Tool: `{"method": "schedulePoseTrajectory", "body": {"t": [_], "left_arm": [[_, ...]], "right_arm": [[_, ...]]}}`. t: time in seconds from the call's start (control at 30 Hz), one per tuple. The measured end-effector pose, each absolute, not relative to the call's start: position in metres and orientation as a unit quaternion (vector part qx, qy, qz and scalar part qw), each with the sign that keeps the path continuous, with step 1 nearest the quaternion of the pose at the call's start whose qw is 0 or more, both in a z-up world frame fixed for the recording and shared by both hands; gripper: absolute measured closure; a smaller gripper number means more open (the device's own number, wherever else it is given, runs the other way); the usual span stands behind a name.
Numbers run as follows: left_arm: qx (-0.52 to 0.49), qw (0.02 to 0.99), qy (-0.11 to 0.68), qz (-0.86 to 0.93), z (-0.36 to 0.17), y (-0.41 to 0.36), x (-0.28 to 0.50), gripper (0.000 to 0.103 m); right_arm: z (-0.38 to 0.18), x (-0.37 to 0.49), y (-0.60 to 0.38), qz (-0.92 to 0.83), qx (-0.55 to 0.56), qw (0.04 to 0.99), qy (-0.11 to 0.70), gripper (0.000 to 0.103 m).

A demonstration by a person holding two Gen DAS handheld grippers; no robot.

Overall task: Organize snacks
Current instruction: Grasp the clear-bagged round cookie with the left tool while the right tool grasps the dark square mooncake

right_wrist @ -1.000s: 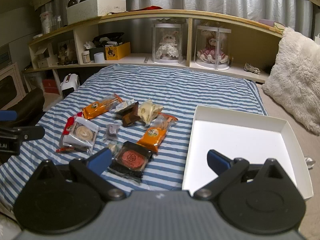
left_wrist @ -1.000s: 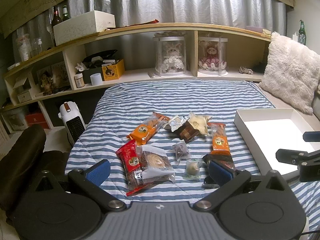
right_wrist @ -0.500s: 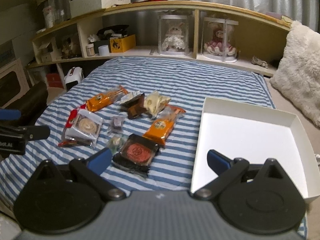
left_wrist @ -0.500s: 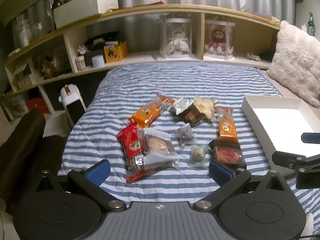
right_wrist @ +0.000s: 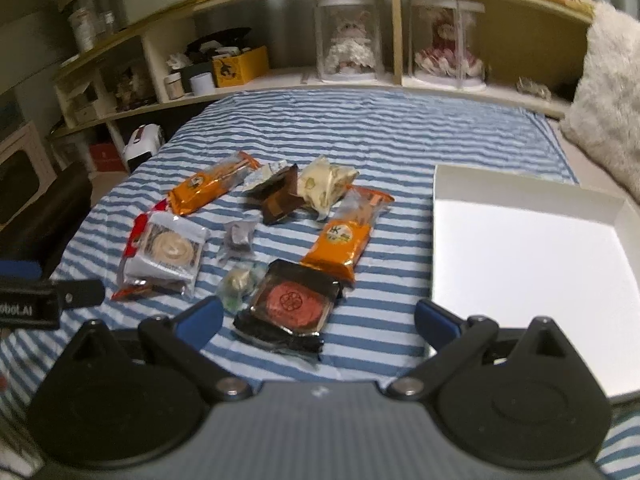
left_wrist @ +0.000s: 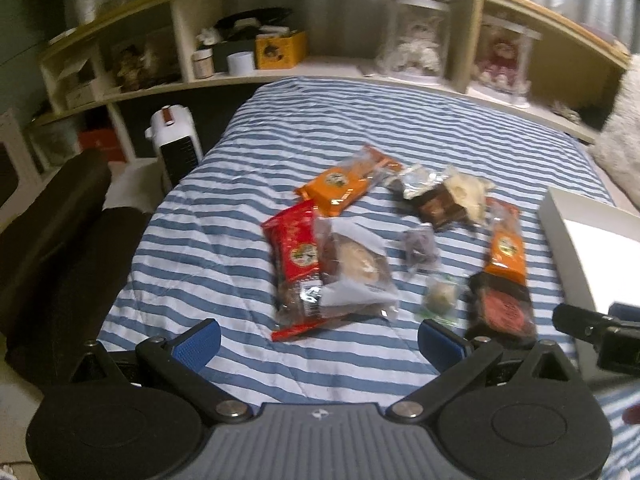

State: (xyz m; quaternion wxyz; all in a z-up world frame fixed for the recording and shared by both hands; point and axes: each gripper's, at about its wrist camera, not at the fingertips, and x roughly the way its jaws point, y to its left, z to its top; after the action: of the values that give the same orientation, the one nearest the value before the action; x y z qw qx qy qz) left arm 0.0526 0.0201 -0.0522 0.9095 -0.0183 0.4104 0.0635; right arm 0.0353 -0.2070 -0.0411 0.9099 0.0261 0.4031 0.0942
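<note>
Several wrapped snacks lie on the striped bed. A red packet (left_wrist: 294, 244) and a clear-wrapped round pastry (left_wrist: 356, 268) lie just ahead of my open, empty left gripper (left_wrist: 318, 346). A black pack with a red mooncake (right_wrist: 290, 304) lies between the jaws of my open, empty right gripper (right_wrist: 318, 326). Two orange packets (right_wrist: 208, 190) (right_wrist: 346, 236), a brown pack (right_wrist: 278, 200), a pale wrapped pastry (right_wrist: 324, 184), a small dark sweet (right_wrist: 238, 236) and a small round sweet (right_wrist: 236, 282) lie further out. An empty white box (right_wrist: 524, 240) sits on the right.
A long wooden shelf (right_wrist: 360, 84) with doll cases, jars and boxes runs behind the bed. A fluffy pillow (right_wrist: 608, 92) lies at the far right. A white heater (left_wrist: 178, 146) and a dark chair (left_wrist: 52, 232) stand left of the bed.
Both grippers have moved forward and lower toward the snacks. The mooncake pack now lies between the right gripper's jaws. Nothing has been picked up.
</note>
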Motion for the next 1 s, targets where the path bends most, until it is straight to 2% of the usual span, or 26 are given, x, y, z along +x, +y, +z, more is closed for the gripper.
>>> {"method": "schedulePoseTrajectory", "body": {"t": [0.43, 0.5, 0.73, 1.0], "left_arm": [[-0.058, 0.921, 0.378, 0.075, -0.059, 0.026, 0.084, 0.002], [-0.079, 0.924, 0.367, 0.073, -0.06, 0.03, 0.09, 0.008], [-0.157, 0.91, 0.38, 0.062, -0.074, 0.049, 0.117, 0.039], [-0.157, 0.897, 0.407, 0.069, -0.093, 0.048, 0.131, 0.066]], "right_arm": [[-0.085, 0.095, -0.211, 0.069, 0.126, 0.87, 0.472, 0.001], [-0.093, 0.103, -0.207, 0.068, 0.129, 0.866, 0.478, 0.001], [-0.108, 0.122, -0.193, 0.046, 0.112, 0.866, 0.485, 0.001], [-0.109, 0.113, -0.181, 0.055, 0.102, 0.861, 0.496, 0.005]]}}
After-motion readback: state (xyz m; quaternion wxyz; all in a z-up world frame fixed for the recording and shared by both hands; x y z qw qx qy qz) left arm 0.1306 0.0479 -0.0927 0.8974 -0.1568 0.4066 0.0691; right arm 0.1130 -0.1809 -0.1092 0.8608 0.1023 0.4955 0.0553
